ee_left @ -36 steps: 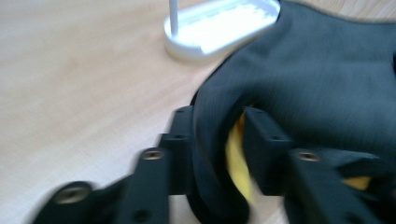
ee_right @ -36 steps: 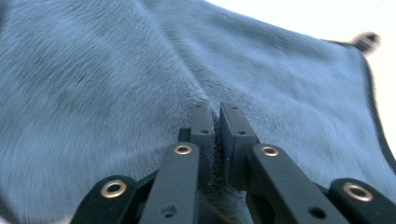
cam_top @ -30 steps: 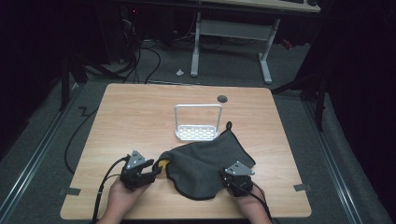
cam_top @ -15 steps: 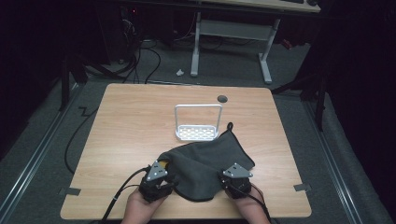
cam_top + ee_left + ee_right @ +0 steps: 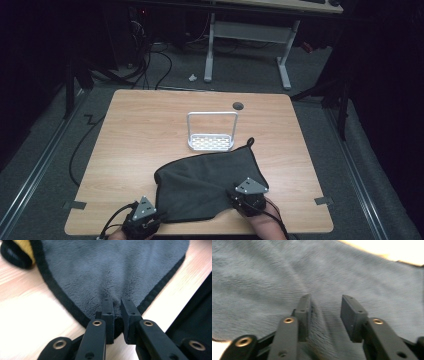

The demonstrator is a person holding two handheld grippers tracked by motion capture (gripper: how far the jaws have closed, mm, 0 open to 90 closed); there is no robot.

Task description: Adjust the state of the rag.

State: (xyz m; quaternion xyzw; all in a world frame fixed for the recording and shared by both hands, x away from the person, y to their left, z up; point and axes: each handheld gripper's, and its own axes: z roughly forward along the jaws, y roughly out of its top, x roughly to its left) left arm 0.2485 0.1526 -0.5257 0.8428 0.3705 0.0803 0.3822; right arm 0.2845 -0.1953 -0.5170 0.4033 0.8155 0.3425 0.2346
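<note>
The left gripper (image 5: 116, 306) has just been closing, and its jaws now pinch the black-hemmed corner of the dark grey microfibre cloth (image 5: 112, 267), the pile bunched up between the two pads. That gripper (image 5: 145, 216) sits at the near edge of the tabletop (image 5: 150, 125), toward the near-left corner; half a second ago it was farther in, against the cloth's left side, so it has drawn the corner back toward the person and out to the left. The right gripper (image 5: 325, 315) has just been opening: its jaws stand apart over the cloth, a soft ridge of pile lies between them, and the pads do not press on it. In the high view it (image 5: 248, 195) rests on the cloth's near-right part, much where it was a second ago. The cloth (image 5: 205, 182) now lies spread flatter and wider than before, when it was heaped in a rounded mound; the yellow patch seen at its left side earlier is out of sight from above, though a yellow strip (image 5: 23, 248) shows past the hem in the left gripper view. Its long axis runs aslant, from the held corner at the near left to the looped tip (image 5: 250, 142) pointing toward the far right. Just beyond it stands a small white wire rack (image 5: 212, 131), near the middle of the tabletop.
</note>
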